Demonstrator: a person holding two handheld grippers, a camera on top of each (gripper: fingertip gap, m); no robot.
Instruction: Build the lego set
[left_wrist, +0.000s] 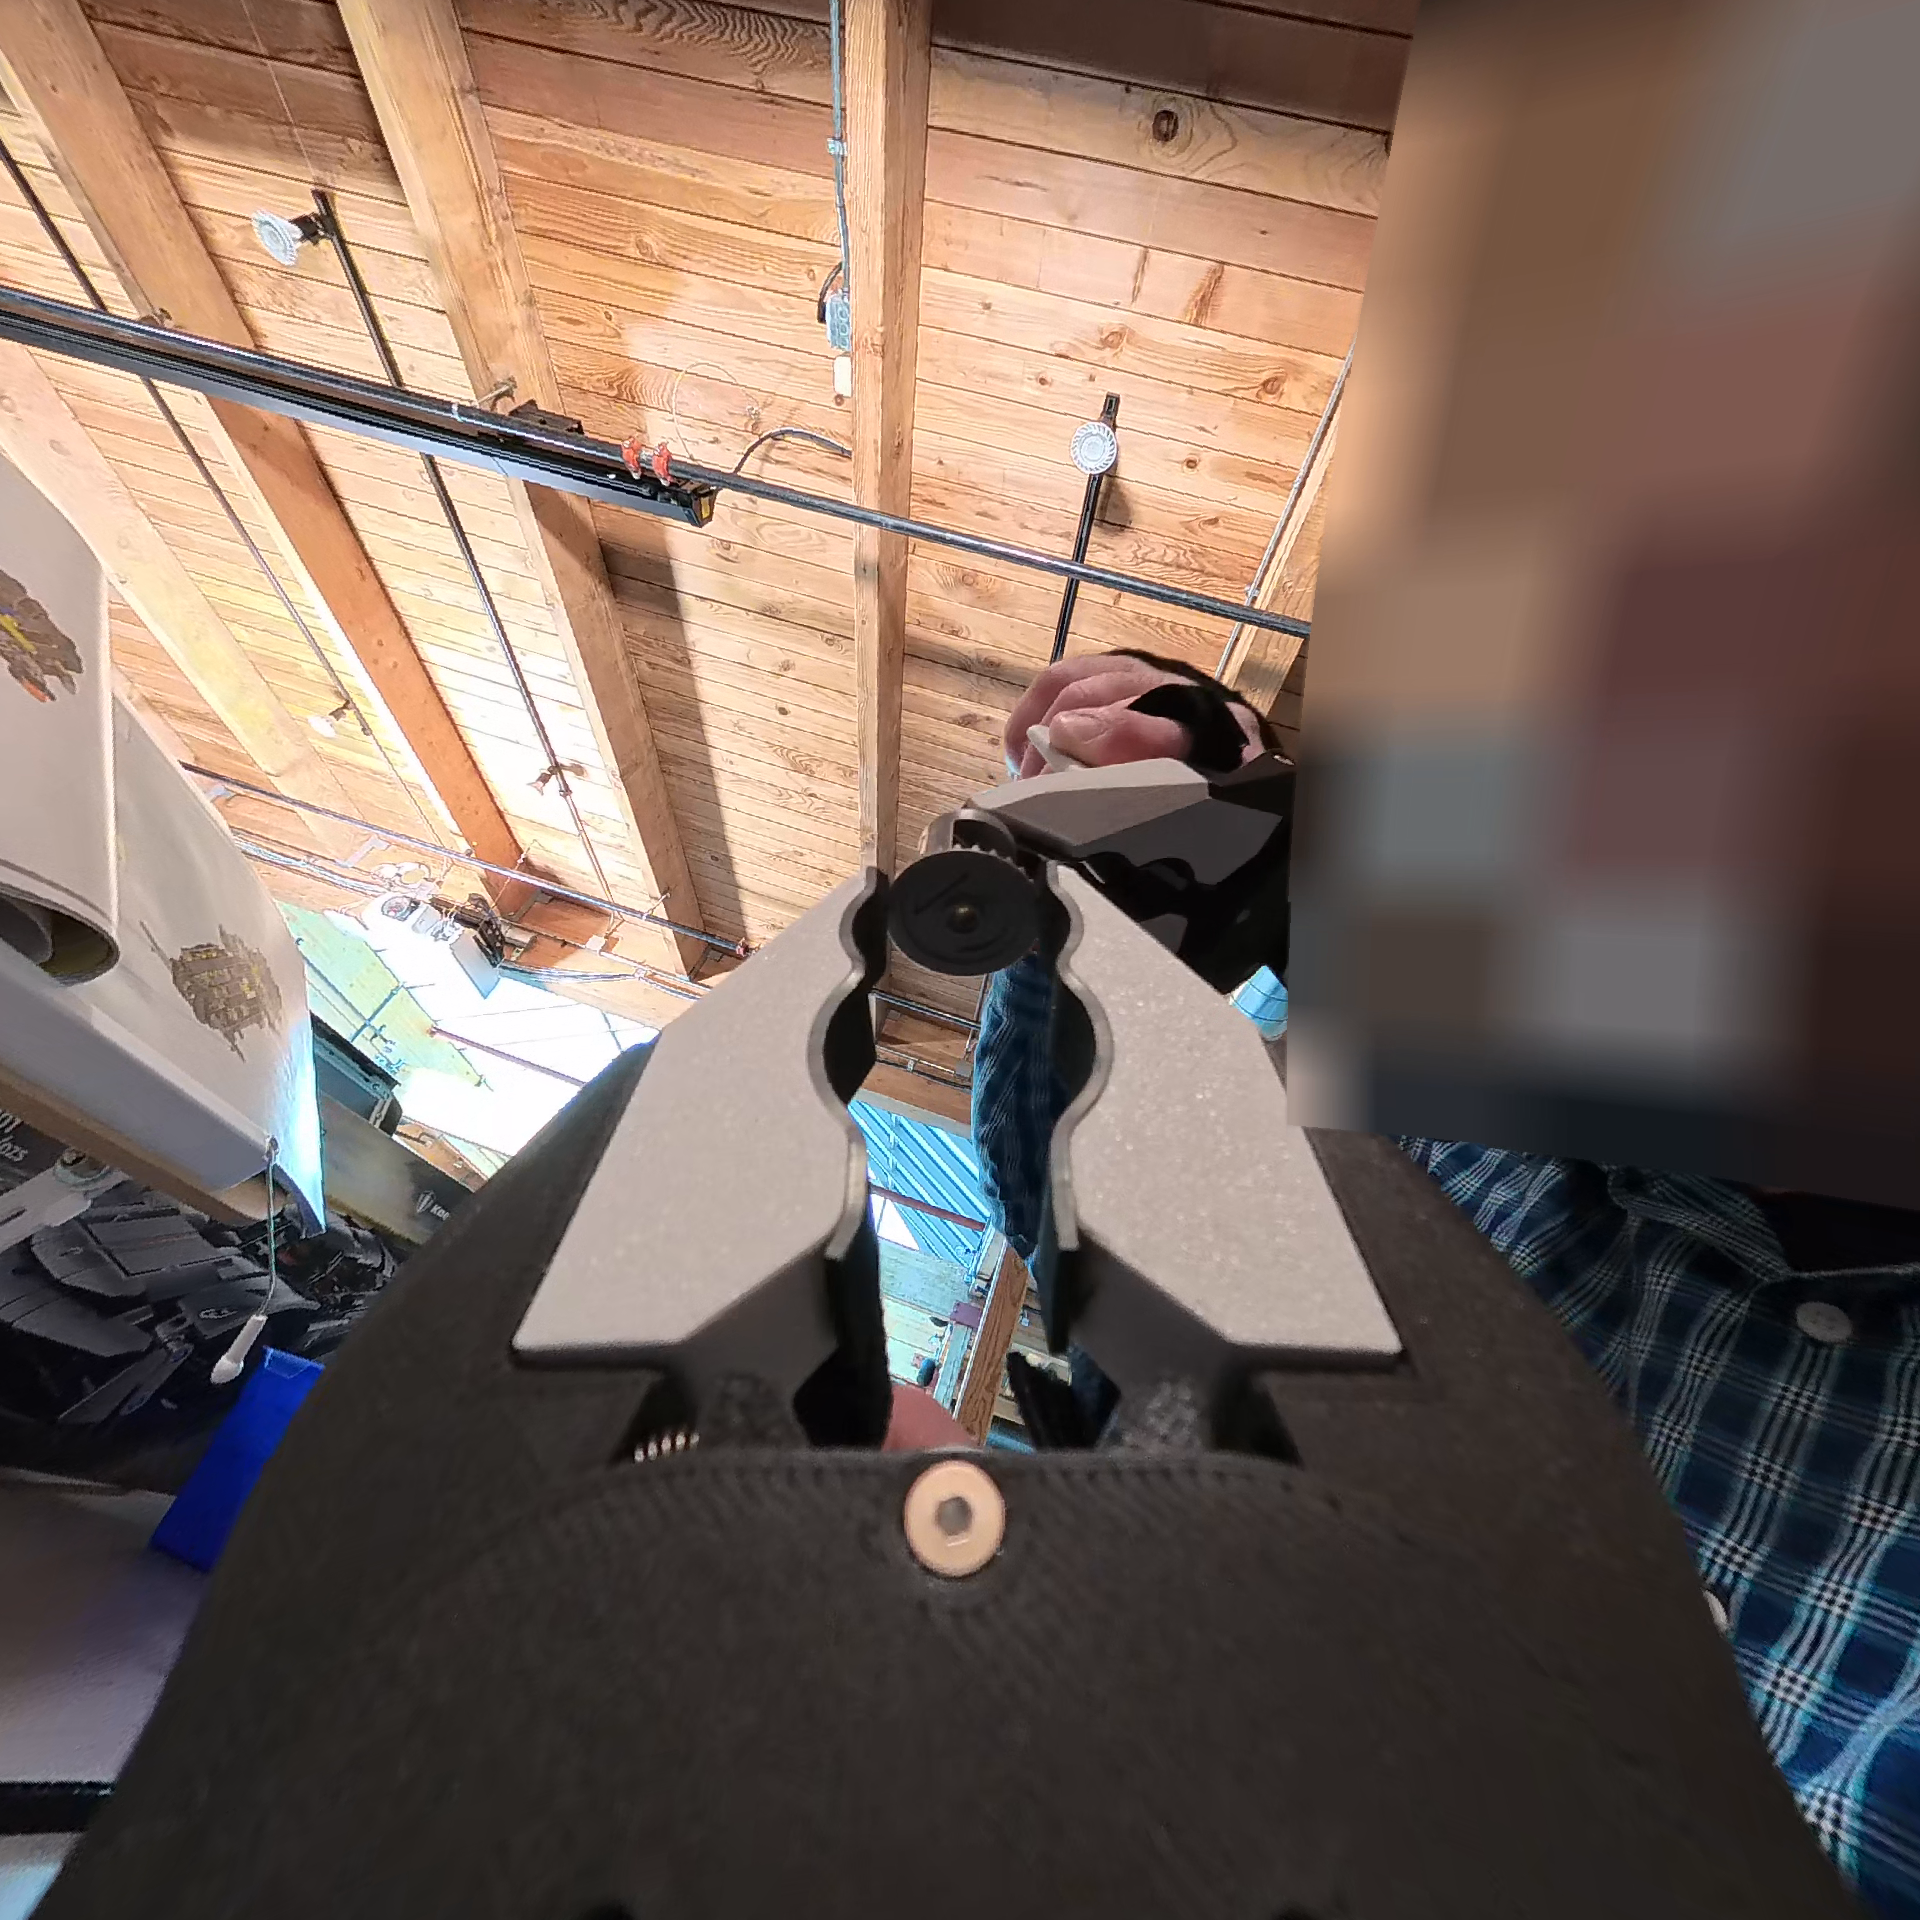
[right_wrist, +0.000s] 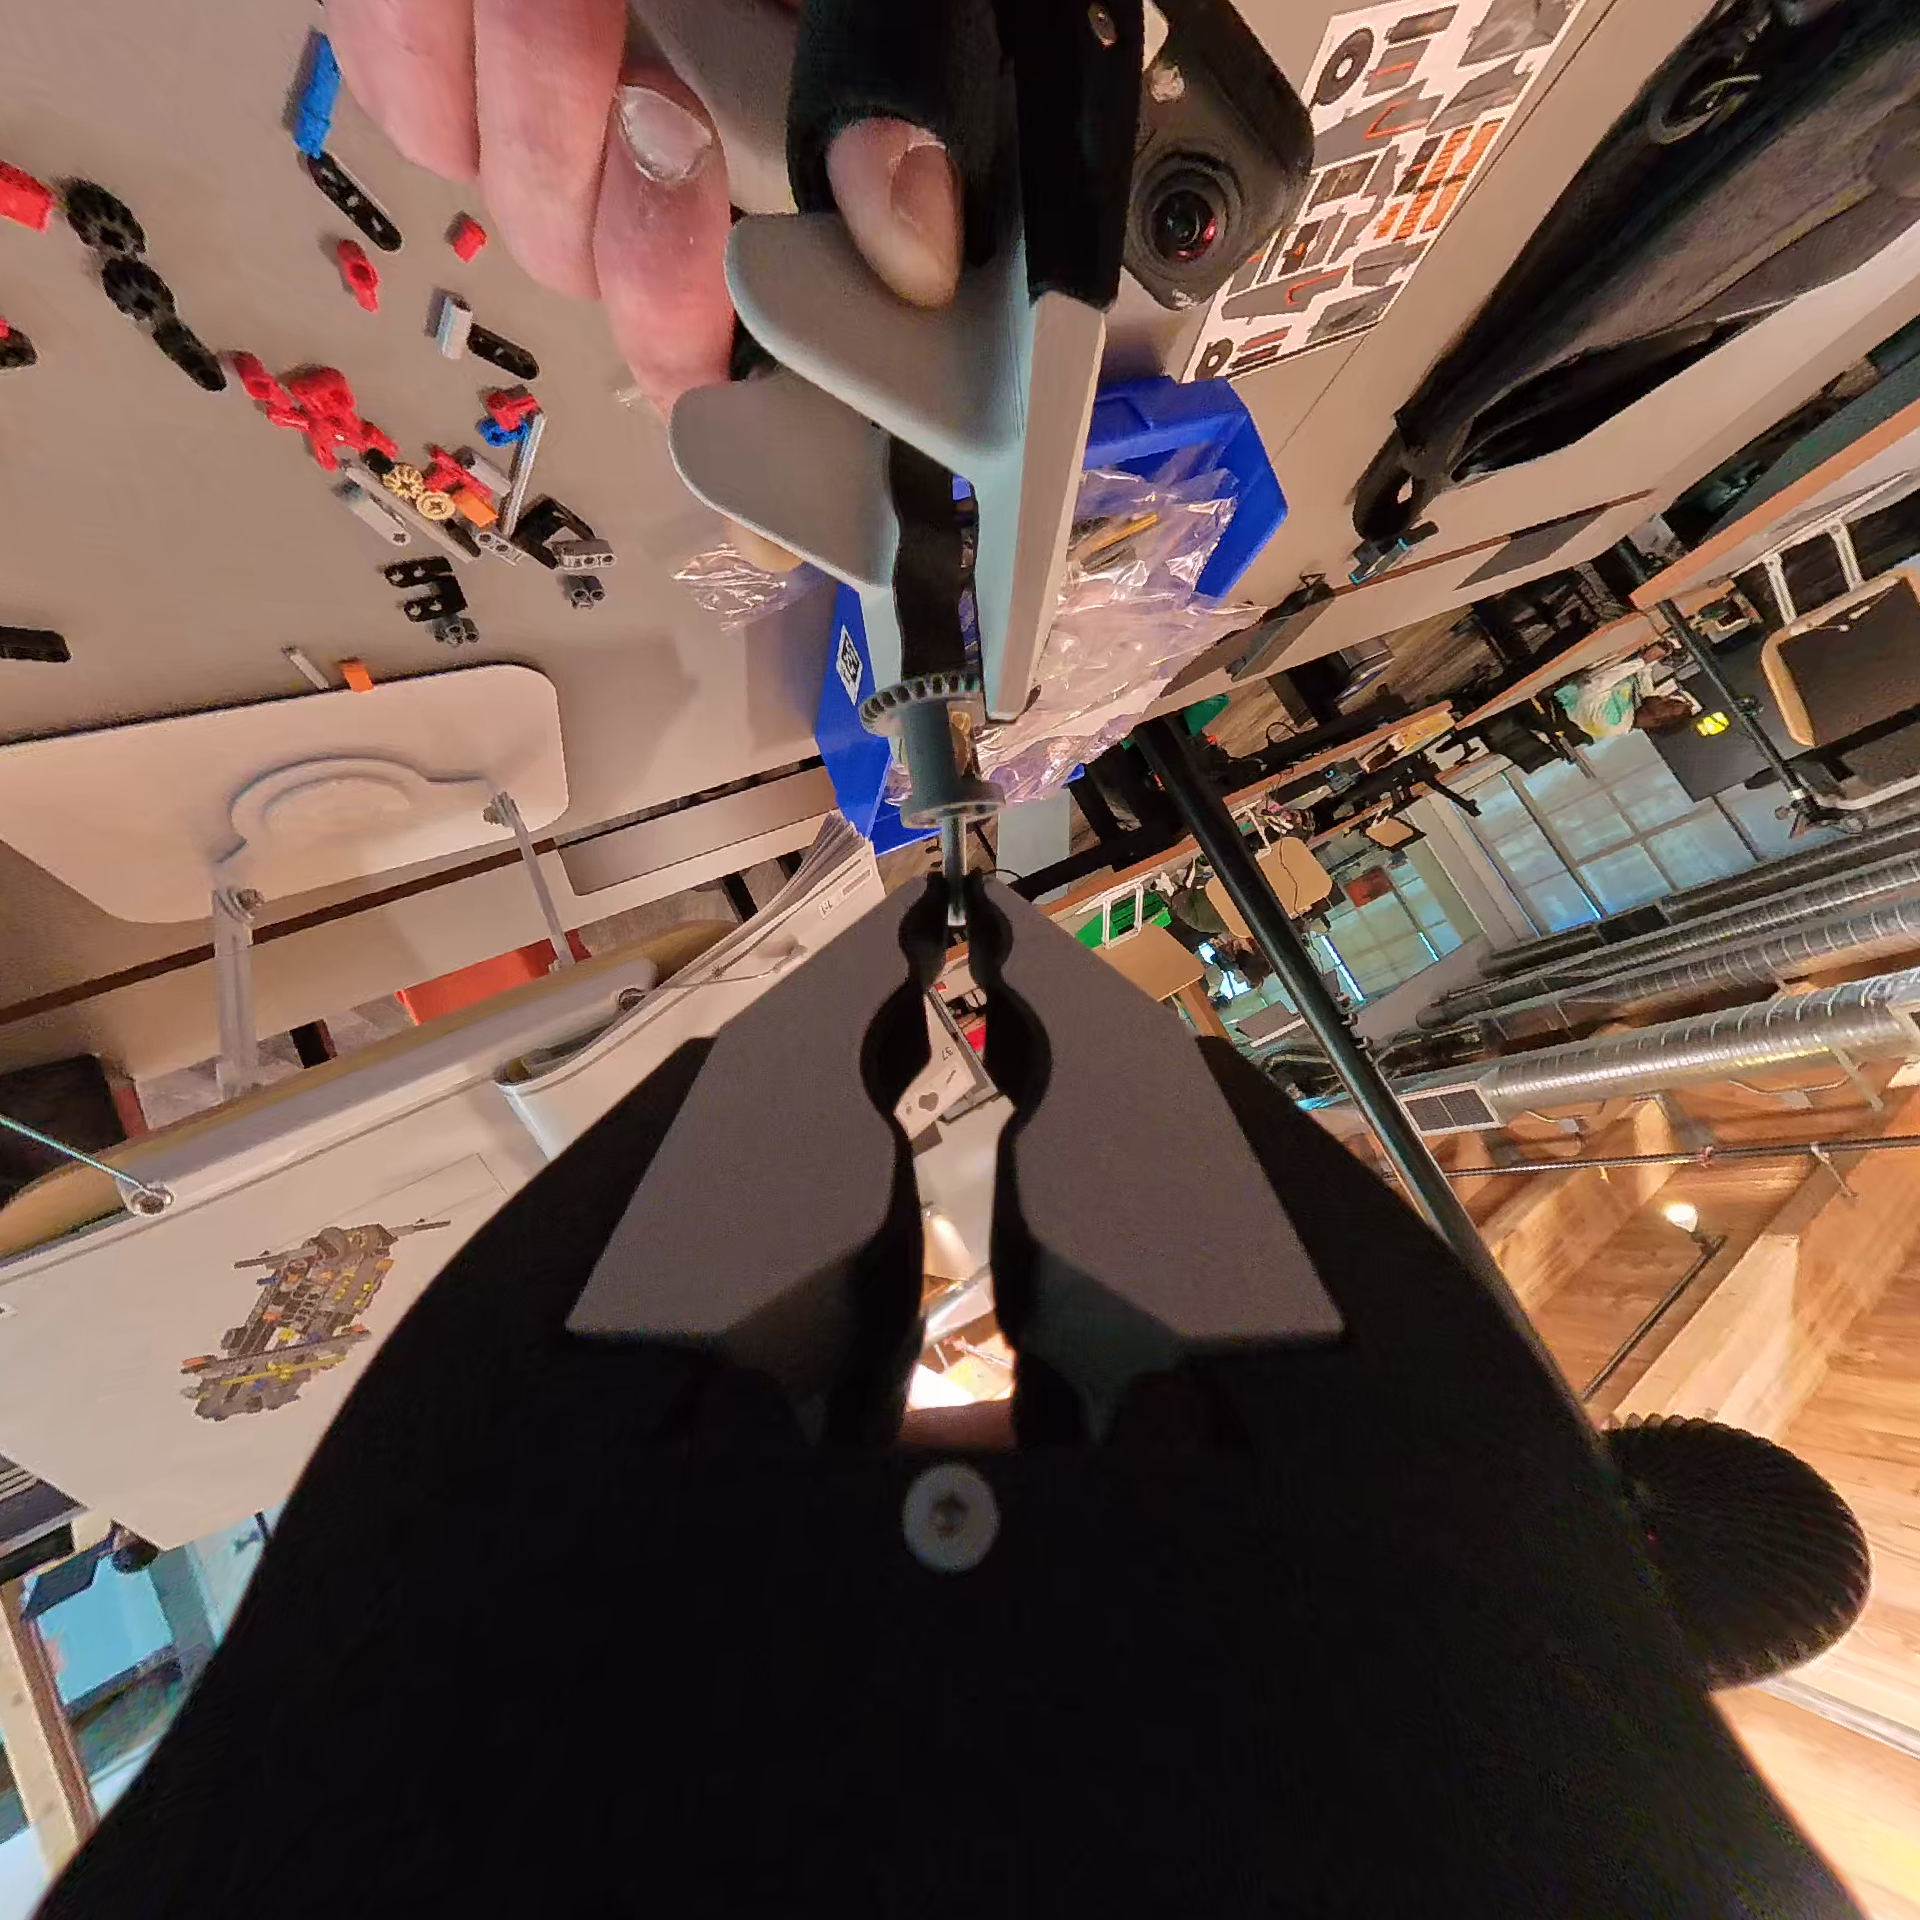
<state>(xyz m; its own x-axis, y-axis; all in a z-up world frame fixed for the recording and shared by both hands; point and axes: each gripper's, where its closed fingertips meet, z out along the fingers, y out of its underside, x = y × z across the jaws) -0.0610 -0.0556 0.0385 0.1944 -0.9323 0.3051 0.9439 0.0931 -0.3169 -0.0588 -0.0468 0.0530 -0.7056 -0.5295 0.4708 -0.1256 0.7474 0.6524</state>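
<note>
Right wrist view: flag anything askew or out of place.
Nothing damaged. The view itself is tipped: the table runs across the top, with loose lego pieces scattered on it. A crumpled plastic bag spills over the blue bin.

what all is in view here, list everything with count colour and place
axle assembly: one, grey shaft with a toothed gear and collar on a thin dark axle, held in the air between the two grippers
loose lego pieces: many, red, black, grey, blue and orange, scattered on the pale table
blue bin: one, on the table, with clear plastic bags in it
parts sheet: one, white with dark and orange pictures, on the table
instruction page: one, white with a model picture, lower left of the right wrist view
wooden ceiling: planks and beams, fills the left wrist view
left gripper: grey fingers, shut on the assembly's black round end
right gripper: grey fingers, shut on the thin axle
</note>
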